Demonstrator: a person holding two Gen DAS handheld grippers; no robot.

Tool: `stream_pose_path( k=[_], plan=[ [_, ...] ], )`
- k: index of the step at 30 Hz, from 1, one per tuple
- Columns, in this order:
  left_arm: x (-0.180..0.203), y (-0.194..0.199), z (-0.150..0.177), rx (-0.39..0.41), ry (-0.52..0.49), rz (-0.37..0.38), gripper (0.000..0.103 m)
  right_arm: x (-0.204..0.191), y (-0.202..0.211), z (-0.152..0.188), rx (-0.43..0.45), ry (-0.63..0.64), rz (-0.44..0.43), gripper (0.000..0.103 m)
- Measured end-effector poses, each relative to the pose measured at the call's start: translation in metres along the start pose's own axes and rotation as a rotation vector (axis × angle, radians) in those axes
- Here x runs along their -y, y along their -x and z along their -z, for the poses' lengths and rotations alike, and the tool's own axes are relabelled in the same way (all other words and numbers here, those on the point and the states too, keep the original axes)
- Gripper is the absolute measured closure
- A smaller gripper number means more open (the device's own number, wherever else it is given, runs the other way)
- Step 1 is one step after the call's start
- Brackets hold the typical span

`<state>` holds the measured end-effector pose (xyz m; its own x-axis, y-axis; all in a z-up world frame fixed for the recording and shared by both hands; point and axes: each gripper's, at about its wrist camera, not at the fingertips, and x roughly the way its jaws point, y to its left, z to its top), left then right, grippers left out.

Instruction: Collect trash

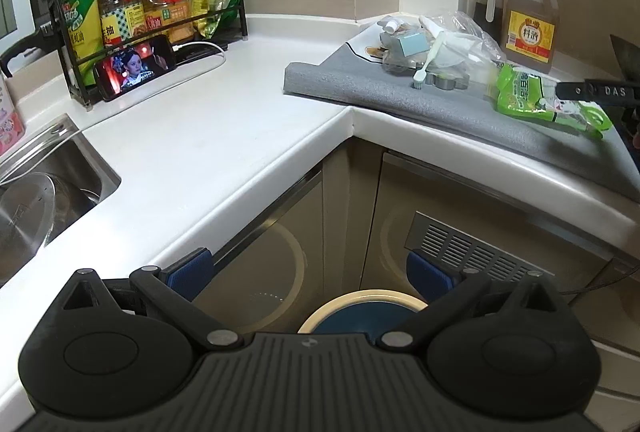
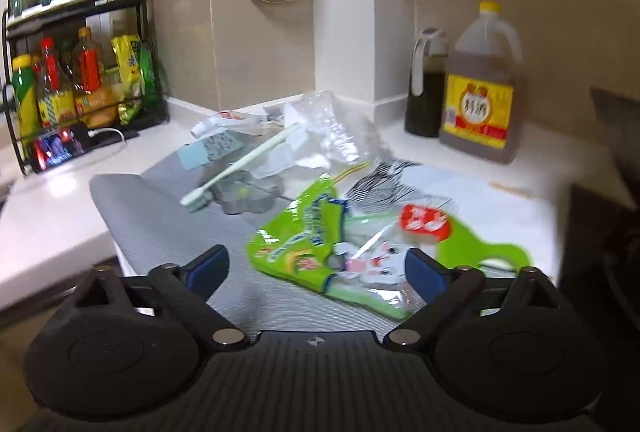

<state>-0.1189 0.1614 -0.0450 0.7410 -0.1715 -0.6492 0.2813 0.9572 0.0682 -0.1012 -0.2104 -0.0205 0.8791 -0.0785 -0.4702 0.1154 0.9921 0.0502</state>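
Two grippers stand wide with nothing between their pads. Nearest, the left gripper [image 1: 308,278] hangs over a round bin [image 1: 362,312] on the floor before the cabinet doors. The right gripper [image 2: 316,270] hovers above the near edge of a grey mat [image 2: 160,216], with a green wrapper [image 2: 316,240] lying just past its fingertips. Farther along the mat lie a toothbrush [image 2: 236,168], a clear bag [image 2: 332,130] and a small tube [image 2: 228,121]. Behind them stands an amber jug [image 2: 482,92] against the wall.

Left tool [image 1: 308,272] open above bin [image 1: 360,312].
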Motion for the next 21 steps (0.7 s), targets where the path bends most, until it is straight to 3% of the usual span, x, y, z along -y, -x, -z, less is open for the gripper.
stream_pose_path(
  k=[4,8,12,16,21],
  plan=[
    [0.001,-0.001,-0.009,0.010,-0.013,-0.012,0.000,0.011,-0.008,-0.005,-0.014,-0.038,0.008,0.005],
    [0.003,-0.002,-0.022,0.025,-0.021,-0.018,0.000,0.012,-0.023,-0.007,-0.016,0.002,0.037,0.005],
    [0.007,-0.004,-0.041,0.052,-0.031,-0.033,0.000,0.016,-0.036,-0.013,-0.014,-0.014,0.011,0.005],
    [0.016,-0.012,-0.069,0.072,-0.029,-0.017,0.000,0.017,-0.056,-0.018,-0.002,0.006,-0.016,0.004],
    [0.036,-0.035,-0.121,0.127,-0.001,0.020,0.000,0.023,-0.089,-0.012,-0.083,-0.036,0.031,0.004]
  ],
)
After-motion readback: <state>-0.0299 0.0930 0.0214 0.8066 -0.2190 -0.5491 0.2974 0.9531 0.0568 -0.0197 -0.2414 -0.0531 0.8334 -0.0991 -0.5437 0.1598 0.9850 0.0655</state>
